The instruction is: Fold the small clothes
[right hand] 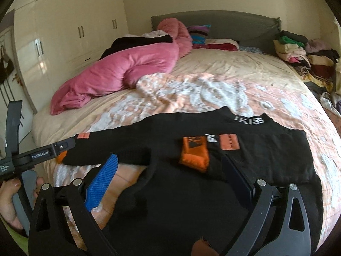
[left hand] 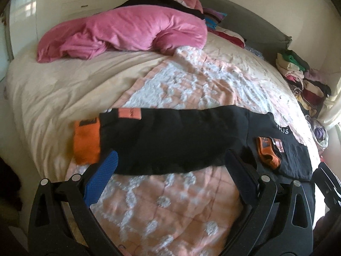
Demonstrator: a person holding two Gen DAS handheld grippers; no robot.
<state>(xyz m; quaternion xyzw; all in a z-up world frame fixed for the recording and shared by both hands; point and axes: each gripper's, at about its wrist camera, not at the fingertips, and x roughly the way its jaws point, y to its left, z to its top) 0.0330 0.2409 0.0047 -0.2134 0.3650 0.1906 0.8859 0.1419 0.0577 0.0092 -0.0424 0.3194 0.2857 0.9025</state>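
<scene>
While the black top point(right hand: 191, 149) lay spread on the quilt point(left hand: 170, 202) near the front edge of the bed, the fold was judged to be only partly made. One sleeve, ending in an orange cuff point(right hand: 195, 157), was seen laid across the body of the top, just below the white lettering at the neckline. The other sleeve was seen stretched straight out to the left, its orange cuff point(left hand: 86, 143) flat on the quilt and not yet brought in. The body itself was not seen doubled over; the hem reached toward the right gripper's camera.

Both tools were recorded with fingers apart and nothing held. The left gripper point(left hand: 170, 157) was seen poised at the near edge of the outstretched sleeve, its blue pad just beside the cuff; contact with the cloth could not be confirmed. The right gripper point(right hand: 170, 166) was seen over the lower body of the top, near the folded-in cuff.

Remaining work, by judgement: left sleeve to be folded in, body to be doubled, top to be set aside. A pile of clothes point(right hand: 302, 53) was noted at the far right of the bed; whether it was sorted could not be told.
</scene>
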